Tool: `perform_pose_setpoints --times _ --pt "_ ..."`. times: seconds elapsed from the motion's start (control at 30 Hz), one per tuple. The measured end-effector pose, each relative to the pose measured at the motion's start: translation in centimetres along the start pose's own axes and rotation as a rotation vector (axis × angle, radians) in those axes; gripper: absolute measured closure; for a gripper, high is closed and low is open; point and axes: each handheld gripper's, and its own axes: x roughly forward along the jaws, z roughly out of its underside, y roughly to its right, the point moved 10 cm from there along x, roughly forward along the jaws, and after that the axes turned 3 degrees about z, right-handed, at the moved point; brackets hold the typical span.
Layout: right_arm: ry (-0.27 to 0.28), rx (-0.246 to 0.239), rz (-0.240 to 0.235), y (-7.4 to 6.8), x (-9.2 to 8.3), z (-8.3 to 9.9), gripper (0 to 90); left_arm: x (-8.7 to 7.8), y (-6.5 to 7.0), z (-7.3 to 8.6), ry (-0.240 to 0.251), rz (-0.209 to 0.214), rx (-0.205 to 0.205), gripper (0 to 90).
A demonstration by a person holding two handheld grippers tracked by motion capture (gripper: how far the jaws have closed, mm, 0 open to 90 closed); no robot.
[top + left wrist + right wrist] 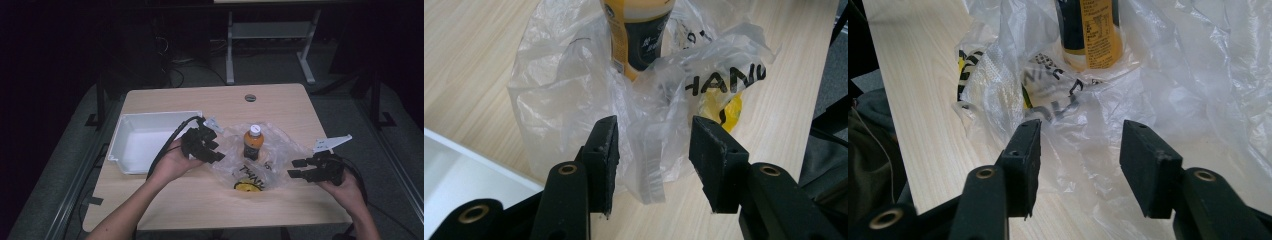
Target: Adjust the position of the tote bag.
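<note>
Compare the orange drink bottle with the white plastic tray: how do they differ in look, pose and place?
The orange drink bottle is tall, narrow and white-capped; the white plastic tray is low, wide and rectangular. The bottle stands upright on the crumpled clear plastic bag at mid-table; the tray lies flat at the table's left edge. The bottle looks full; the tray holds nothing. Both rest on the wooden table, untouched by either gripper.

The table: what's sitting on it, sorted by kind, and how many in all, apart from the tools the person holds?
Bottles: 1, the orange drink bottle standing upright on the plastic.
Plastic bags: 1, the clear plastic bag spread under and around it, with black and yellow print.
Bins: 1, the white bin at the left of the table.
Total: 3.
</note>
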Motion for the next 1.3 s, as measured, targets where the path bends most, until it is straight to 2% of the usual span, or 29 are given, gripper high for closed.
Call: perform_pose_setpoints --times 0.3,0.53,0.8,1.3 --pt "0.013 -0.005 0.004 0.1 -0.1 -0.1 48.2 0.3 0.3 -1.3 0.013 0.005 0.011 53.1" --pt "0.019 0.008 0.007 0.2 -0.3 -0.1 45.3 0.8 0.3 -2.3 0.018 0.024 0.011 52.4" --pt "0.029 0.001 0.017 0.3 -0.6 -0.3 42.0 1.0 0.1 -3.7 0.013 0.034 0.03 50.6" --pt "0.035 -0.006 0.031 0.4 -0.8 -0.4 39.5 1.5 -0.7 -6.0 0.02 0.042 0.022 47.5"
